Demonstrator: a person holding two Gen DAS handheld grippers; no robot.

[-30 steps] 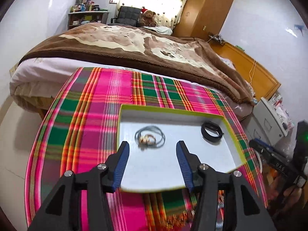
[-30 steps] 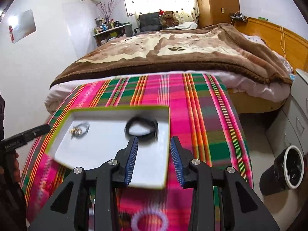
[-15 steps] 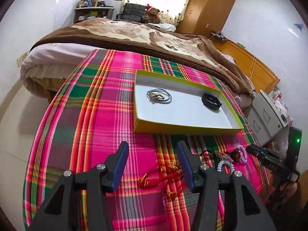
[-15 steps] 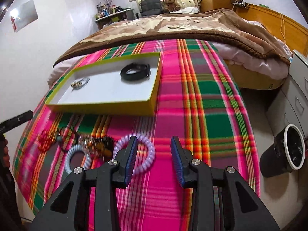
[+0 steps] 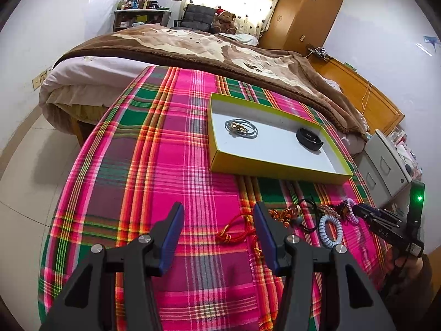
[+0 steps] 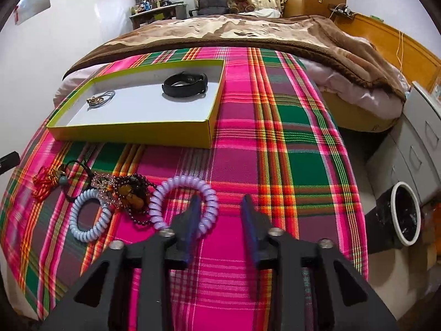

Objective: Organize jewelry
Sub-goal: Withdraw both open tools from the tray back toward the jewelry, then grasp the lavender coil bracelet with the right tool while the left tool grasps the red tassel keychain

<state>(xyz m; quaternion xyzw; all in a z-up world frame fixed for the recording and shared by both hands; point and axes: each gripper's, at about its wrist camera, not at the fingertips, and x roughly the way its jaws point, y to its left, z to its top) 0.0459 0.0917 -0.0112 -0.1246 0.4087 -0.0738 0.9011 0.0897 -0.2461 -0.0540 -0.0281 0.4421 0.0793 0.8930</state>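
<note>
A yellow-green tray [image 5: 275, 167] [image 6: 132, 132] on the plaid cloth holds a grey cord bracelet with gold charms [image 5: 241, 128] [image 6: 100, 99] and a black band [image 5: 310, 138] [image 6: 184, 84]. Loose jewelry lies in front of it: a red cord [image 5: 234, 231] [image 6: 42, 182], a dark bead bracelet [image 6: 132, 193], a pale blue coil ring [image 5: 329, 227] [image 6: 88, 215] and a lilac coil ring [image 6: 183, 204]. My left gripper [image 5: 217, 215] is open, empty, just left of the red cord. My right gripper [image 6: 220, 207] is open, empty, its left finger over the lilac ring.
The plaid-covered table [image 5: 154, 165] stands against a bed with a brown blanket [image 5: 193, 47]. A grey drawer cabinet [image 6: 416, 143] and a black bin [image 6: 399, 215] stand to the right. The right gripper shows at the left view's right edge [image 5: 386, 220].
Both grippers have pulled back from over the tray toward the table's near edge. The loose jewelry pile has come into view in front of them. Both stay open.
</note>
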